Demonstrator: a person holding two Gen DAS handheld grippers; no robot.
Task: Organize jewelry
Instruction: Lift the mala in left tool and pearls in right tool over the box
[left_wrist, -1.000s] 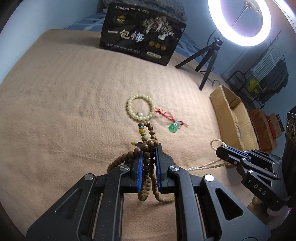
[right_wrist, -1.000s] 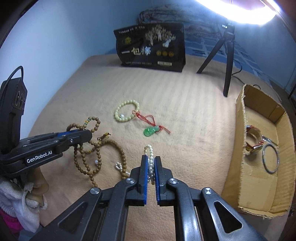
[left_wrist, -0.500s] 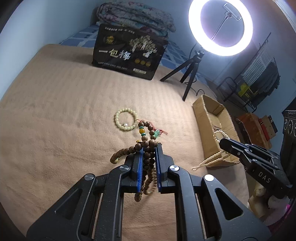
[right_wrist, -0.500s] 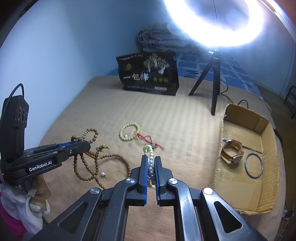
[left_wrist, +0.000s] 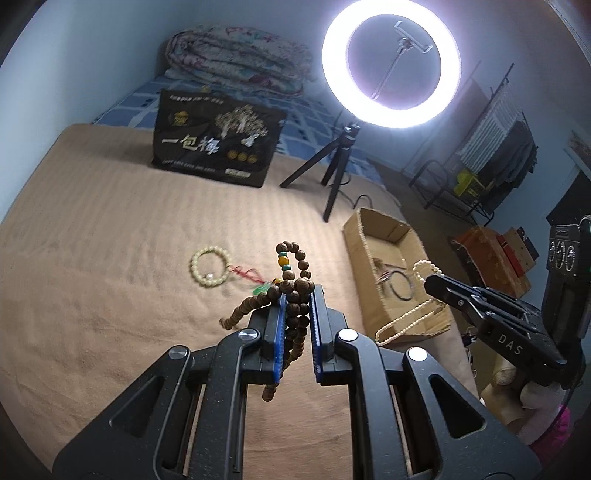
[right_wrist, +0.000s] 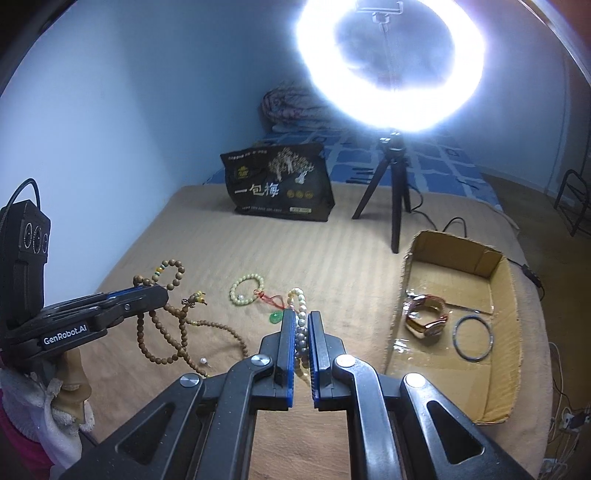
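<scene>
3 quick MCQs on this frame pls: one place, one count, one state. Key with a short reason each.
1. Where is the watch? A) in the cardboard box B) on the blanket C) in a gripper
2. How many pieces lie in the box? A) one B) two C) four
3. The left gripper is: A) open, empty B) shut on the brown bead necklace C) resting on the bag

Key: A, watch sits on the box floor; B, watch and dark ring only; B, jaws clamp the brown strands.

Black snack bag (left_wrist: 218, 147) upright at far end of tan blanket (left_wrist: 92, 258). Ring light (left_wrist: 391, 62) on tripod (left_wrist: 332, 173) beside it; rolled quilt (left_wrist: 236, 61) behind, against blue wall (right_wrist: 110, 110).
</scene>
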